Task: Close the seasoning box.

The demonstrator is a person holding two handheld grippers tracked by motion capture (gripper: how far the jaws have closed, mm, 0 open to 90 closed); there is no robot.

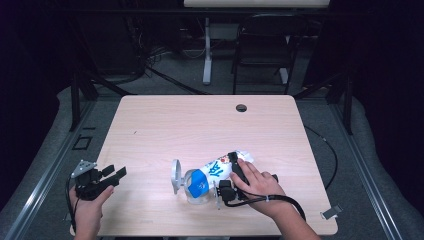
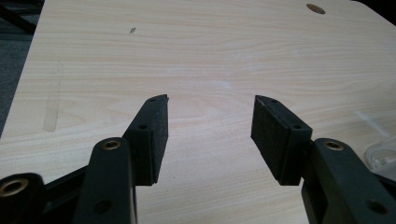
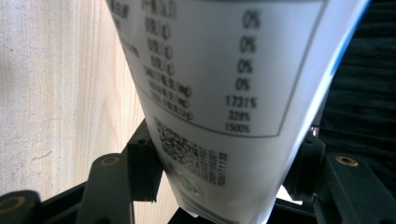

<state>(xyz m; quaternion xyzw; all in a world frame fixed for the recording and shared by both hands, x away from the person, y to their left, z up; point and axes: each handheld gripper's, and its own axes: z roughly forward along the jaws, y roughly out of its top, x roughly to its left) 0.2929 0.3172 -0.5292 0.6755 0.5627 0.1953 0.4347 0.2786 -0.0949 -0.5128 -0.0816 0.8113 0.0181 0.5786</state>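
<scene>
A white pouch (image 1: 218, 168) with blue print lies tilted near the table's front middle, its lower end at a clear jar (image 1: 196, 192). My right gripper (image 1: 231, 167) is shut on the pouch, with a hand on top of it. In the right gripper view the pouch's (image 3: 224, 93) printed nutrition table fills the space between the jaws, and both pads (image 3: 147, 163) press its sides at my right gripper (image 3: 226, 140). My left gripper (image 1: 115, 171) rests at the front left corner, held by the other hand. Its jaws stand open with bare wood between them (image 2: 211, 100).
A white round piece (image 1: 176, 176) stands just left of the jar. The light wooden table (image 1: 200, 125) has a cable hole (image 1: 241, 107) at the back. A clear container's rim (image 2: 384, 156) shows to the right of the left gripper. Chairs and stands lie beyond the table.
</scene>
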